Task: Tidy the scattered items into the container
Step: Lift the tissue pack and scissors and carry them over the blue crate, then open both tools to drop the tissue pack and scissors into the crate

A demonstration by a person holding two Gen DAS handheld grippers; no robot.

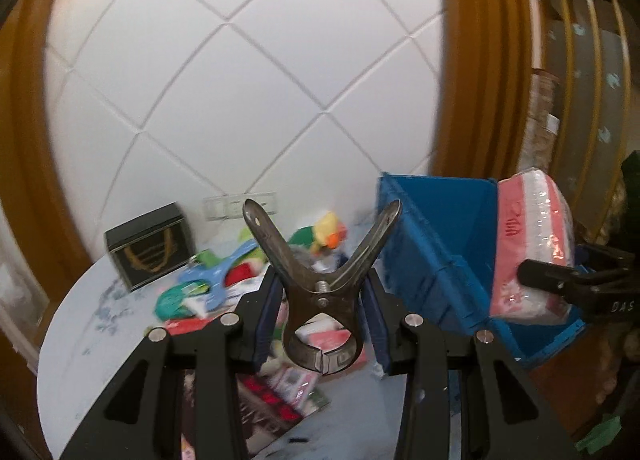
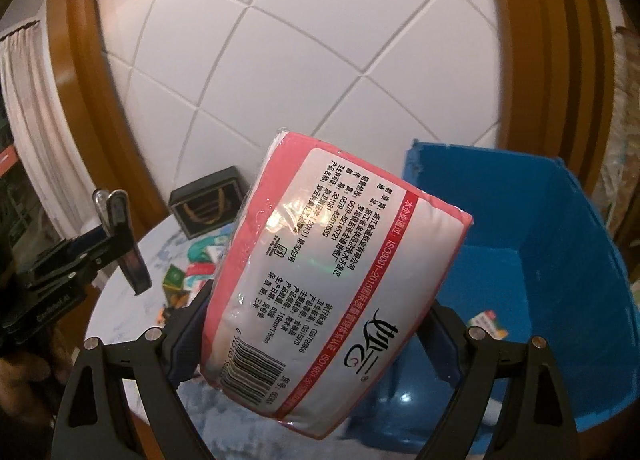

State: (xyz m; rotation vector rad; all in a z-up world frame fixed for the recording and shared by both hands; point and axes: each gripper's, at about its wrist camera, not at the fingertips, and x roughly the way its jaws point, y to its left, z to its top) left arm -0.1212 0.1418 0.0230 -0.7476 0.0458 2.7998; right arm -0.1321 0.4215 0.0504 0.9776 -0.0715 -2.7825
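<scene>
Your left gripper [image 1: 322,314] is clamped on a dark grey metal spring clamp [image 1: 320,284]; its blue pads [image 1: 267,312] press the clamp's sides near the pivot, jaws narrowed to a small gap. The clamp's ring end points back at the camera and its two handles fork toward 11 and 1 o'clock.

Your right gripper [image 2: 312,324] stands wide, closed on a pink and white plastic-wrapped tissue pack [image 2: 320,280], pads against both sides. The pack tilts toward 11 o'clock, barcode end nearest the camera.

Beyond the clamp, scattered items lie on the round pale marbled table [image 1: 100,340]: red and white packets [image 1: 328,338] just behind the ring, a blue plastic clip [image 1: 216,274] and a green bundle [image 1: 172,300] at 10 o'clock, a yellow and green soft toy [image 1: 326,234] at 12.

The blue plastic container [image 2: 568,260] sits at 2 o'clock of the pack in the right wrist view, one small carton [image 2: 490,322] on its floor. A black box with gold print [image 1: 150,246] stands farthest, against the white tiled wall [image 1: 240,80].
</scene>
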